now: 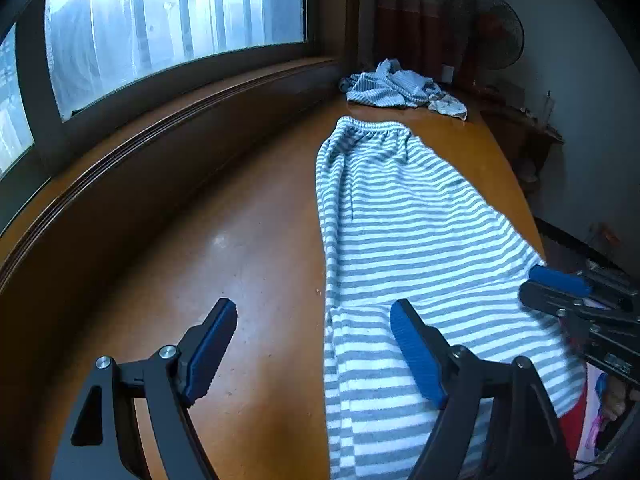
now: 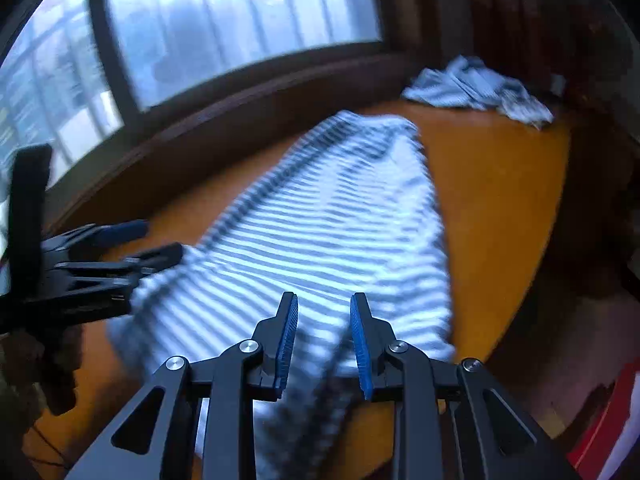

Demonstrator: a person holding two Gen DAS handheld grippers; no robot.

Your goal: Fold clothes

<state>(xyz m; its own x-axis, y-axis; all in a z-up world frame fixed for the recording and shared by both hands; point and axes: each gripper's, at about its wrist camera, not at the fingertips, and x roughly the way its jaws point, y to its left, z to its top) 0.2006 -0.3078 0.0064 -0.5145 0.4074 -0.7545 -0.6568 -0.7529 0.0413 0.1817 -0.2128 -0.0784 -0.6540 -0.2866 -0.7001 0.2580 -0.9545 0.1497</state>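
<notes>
I am seeing striped trousers [image 1: 404,248] lying along the wooden tabletop [image 1: 240,248] under the window [image 1: 172,20]; a crumpled pile [image 1: 394,88] is sitting at the far corner. My left gripper [image 1: 314,344] is standing wide apart; my right gripper [image 2: 324,336] is also apart, over the cloth.

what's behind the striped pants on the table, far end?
Behind the striped pants, past the waistband, a crumpled striped pile lies on the wooden table near the corner, with a small patterned cloth at its right edge. Anything under the pile is covered.
</notes>
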